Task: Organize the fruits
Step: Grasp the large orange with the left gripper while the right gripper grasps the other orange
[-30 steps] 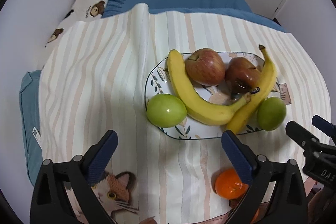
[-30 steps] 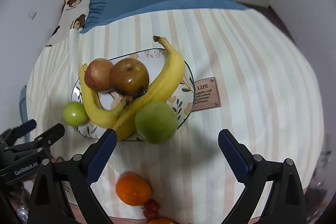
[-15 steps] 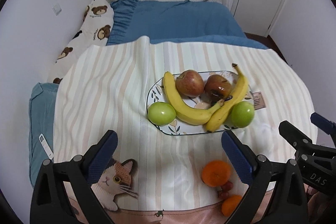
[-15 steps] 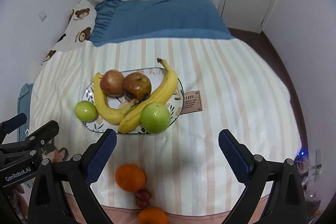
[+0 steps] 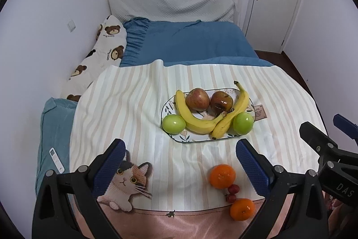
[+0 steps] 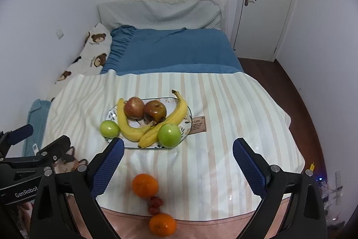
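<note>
Both grippers pulled back: two bananas, four apples, two oranges.

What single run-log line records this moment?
left gripper: open, empty | right gripper: open, empty | plate: bananas, apples | oranges, grapes: on blanket, off plate

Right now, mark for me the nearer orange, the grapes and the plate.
nearer orange [image 6: 162, 224], right wrist view, middle of its peel.
grapes [image 6: 156, 202], right wrist view, on the upper red grape.
plate [image 5: 179, 137], left wrist view, bare front-left rim with leaf print.
</note>
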`<action>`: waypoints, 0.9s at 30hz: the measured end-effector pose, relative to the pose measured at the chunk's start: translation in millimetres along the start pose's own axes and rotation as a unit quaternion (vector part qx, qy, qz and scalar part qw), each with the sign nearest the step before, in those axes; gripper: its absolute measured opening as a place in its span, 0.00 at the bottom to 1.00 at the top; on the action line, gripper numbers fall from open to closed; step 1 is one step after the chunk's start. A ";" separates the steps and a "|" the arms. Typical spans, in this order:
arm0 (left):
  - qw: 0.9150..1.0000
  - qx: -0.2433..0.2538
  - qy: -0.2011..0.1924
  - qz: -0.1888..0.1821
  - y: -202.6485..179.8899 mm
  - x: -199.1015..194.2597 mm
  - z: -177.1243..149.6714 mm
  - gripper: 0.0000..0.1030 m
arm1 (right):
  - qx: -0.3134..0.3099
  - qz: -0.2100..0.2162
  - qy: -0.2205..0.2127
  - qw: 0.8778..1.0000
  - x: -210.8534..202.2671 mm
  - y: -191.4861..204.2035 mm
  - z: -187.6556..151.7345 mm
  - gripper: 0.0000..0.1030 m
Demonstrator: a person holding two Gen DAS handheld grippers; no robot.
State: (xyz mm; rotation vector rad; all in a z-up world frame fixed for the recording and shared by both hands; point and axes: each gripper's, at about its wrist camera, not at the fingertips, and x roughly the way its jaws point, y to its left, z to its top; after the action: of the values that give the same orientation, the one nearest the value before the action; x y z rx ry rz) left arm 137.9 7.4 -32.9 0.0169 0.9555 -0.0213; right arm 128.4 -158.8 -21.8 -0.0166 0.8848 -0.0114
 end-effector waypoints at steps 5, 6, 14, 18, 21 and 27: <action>1.000 -0.002 0.001 0.003 0.0 -6.2 -4.9 0.98 | 0.023 0.022 0.000 0.999 -10.9 -1.8 -5.1 0.97; 1.000 -0.001 0.005 0.006 0.5 -4.6 -7.1 0.98 | 0.028 0.027 0.004 0.999 -9.6 -2.0 -7.4 0.97; 0.995 0.018 0.087 0.042 4.8 45.1 -53.3 0.98 | 0.081 0.073 0.134 0.985 49.8 -5.2 -70.9 0.97; 0.989 0.029 0.133 0.054 6.3 74.8 -79.6 0.98 | 0.112 0.082 0.219 0.966 95.6 -8.4 -120.3 0.97; 0.984 0.034 0.166 0.056 6.4 94.5 -96.3 0.98 | 0.136 0.086 0.267 0.950 122.4 -10.7 -154.3 0.97; 0.978 0.044 0.200 0.051 1.4 115.7 -107.6 0.98 | 0.173 0.094 0.313 0.929 156.1 -12.3 -195.9 0.94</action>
State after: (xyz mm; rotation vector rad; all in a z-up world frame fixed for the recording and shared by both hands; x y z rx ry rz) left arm 116.8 10.2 -189.4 0.1574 1.3545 0.0368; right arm 75.7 -175.7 -266.3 0.4225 1.5112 0.0068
